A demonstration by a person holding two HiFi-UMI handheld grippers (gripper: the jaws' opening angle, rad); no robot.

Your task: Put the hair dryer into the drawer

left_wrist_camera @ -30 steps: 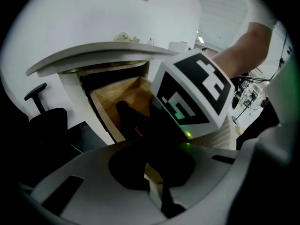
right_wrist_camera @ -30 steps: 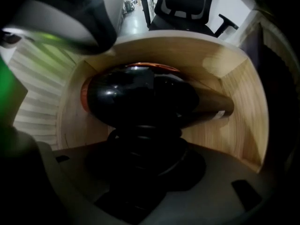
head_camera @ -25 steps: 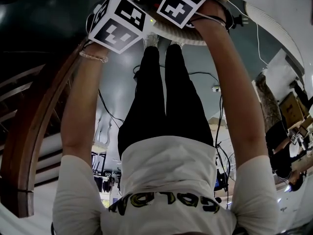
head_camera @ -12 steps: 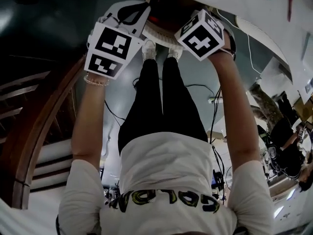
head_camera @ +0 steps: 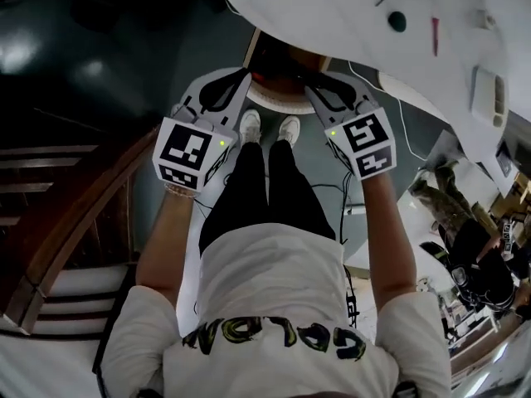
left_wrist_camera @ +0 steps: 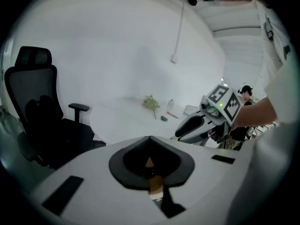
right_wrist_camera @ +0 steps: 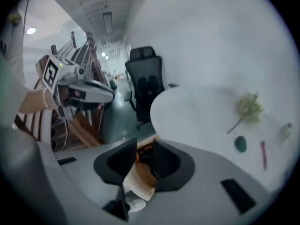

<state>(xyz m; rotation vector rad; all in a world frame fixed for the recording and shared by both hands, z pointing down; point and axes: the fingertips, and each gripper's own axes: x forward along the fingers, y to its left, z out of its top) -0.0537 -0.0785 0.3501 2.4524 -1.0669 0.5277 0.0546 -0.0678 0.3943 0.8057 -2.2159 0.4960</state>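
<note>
Both grippers are held up in front of the person's body in the head view. My left gripper is shut, its jaws meeting with nothing between them. My right gripper has a gap between its closing jaws, and nothing is in that gap. Beyond both tips, under the white table, is an open wooden drawer with a dark inside. Something dark with an orange spot lies in it. I cannot tell whether it is the hair dryer.
On the table lie a plant sprig, a green pebble and a red pen. A black office chair stands beside the table. A wooden stair rail runs on the left. Cables cross the floor, and other people stand at the right.
Both grippers have drawn back from the drawer towards the body and turned, so their marker cubes face the camera less. The head view has tipped, so the table top shows.
</note>
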